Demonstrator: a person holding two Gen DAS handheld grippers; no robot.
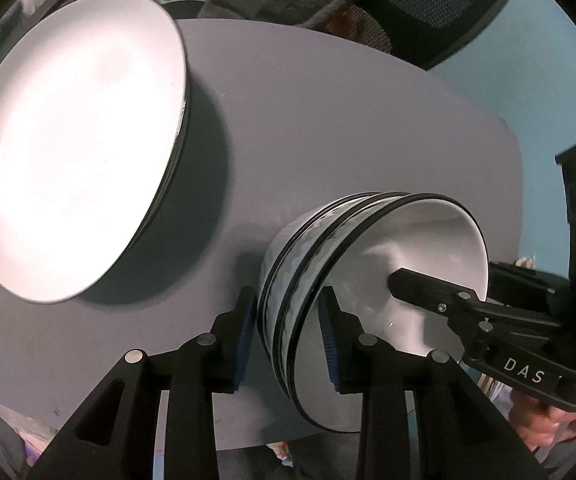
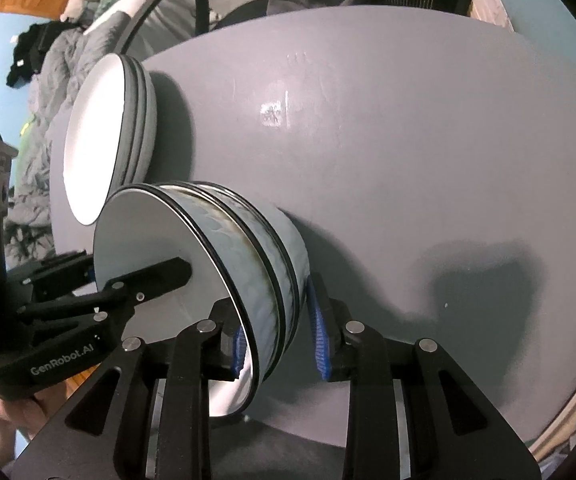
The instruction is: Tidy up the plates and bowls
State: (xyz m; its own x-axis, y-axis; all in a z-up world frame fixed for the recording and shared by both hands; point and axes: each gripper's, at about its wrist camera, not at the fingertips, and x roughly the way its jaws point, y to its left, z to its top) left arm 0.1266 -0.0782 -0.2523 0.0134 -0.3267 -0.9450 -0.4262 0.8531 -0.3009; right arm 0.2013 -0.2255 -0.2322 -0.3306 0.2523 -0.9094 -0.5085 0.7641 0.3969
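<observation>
My table (image 2: 408,160) is a matte grey round top with a scuffed pale patch near the middle. Behind it there's a black mesh office chair (image 1: 440,4) with something dark draped over it, light blue walls (image 1: 548,92), and rumpled grey bedding (image 2: 44,128) off to one side.

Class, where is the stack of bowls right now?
The stack of bowls sits on the grey table, right of the plates, its rim straddled by both grippers.

grey table (image 2: 408,160), black mesh chair (image 1: 440,4), rumpled grey bedding (image 2: 44,92)
</observation>
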